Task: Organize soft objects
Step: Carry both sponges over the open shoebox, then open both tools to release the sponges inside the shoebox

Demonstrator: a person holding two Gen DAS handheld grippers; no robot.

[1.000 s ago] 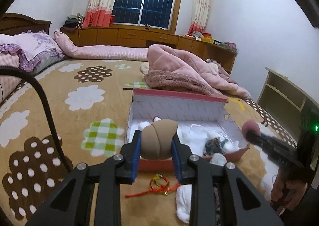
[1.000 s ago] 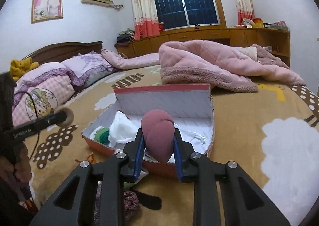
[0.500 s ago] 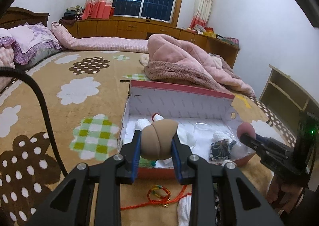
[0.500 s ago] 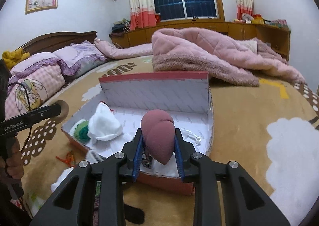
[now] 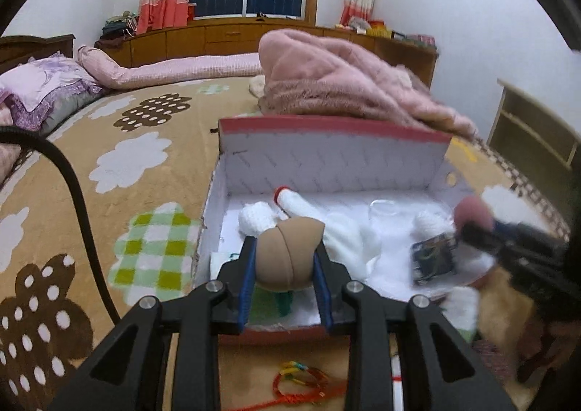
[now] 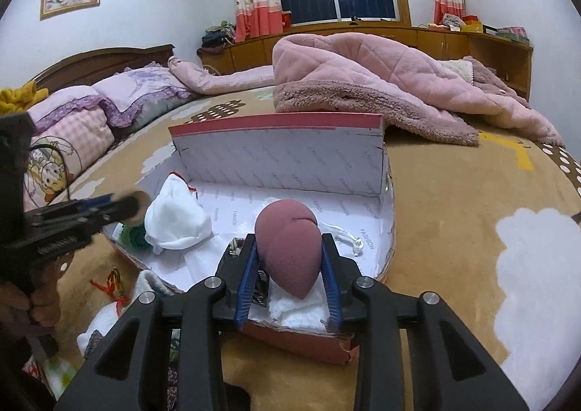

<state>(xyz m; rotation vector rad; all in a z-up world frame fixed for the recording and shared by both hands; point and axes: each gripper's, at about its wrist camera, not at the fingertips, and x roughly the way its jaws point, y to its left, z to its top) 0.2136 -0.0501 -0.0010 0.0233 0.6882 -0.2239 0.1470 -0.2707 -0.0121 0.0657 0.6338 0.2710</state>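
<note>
The tan sponge (image 5: 288,255) sits clamped between the blue pads of the left gripper (image 5: 287,276), hanging over the near left corner of the box (image 5: 334,164). It is egg-shaped, its long axis running up and away from the tongs, the blunt slanted end toward the box's back wall. Both pads press its sides.

The mauve sponge (image 6: 288,247) stands between the pads of the right gripper (image 6: 288,278), over the near right part of the same box (image 6: 279,153). Its long axis is close to upright, the pointed tip down toward the box floor and the broad, creased end up. The right jaws are opening; the left pad touches the sponge, while a thin gap seems to show at the right pad, so the hold looks slack.

The box is a shallow cardboard tray, red outside and white inside, with a tall back wall. It lies on the bed cover (image 5: 138,164). Inside it are a white plush piece (image 6: 176,216) at the left, green yarn (image 6: 132,236) beside that, a white cord (image 6: 348,238) at the right, and a small dark patterned pouch (image 5: 434,258) near the front.

In front of the box, on the cover, lies a red string (image 5: 301,380). Behind the box is a pink quilt (image 6: 381,80).
</note>
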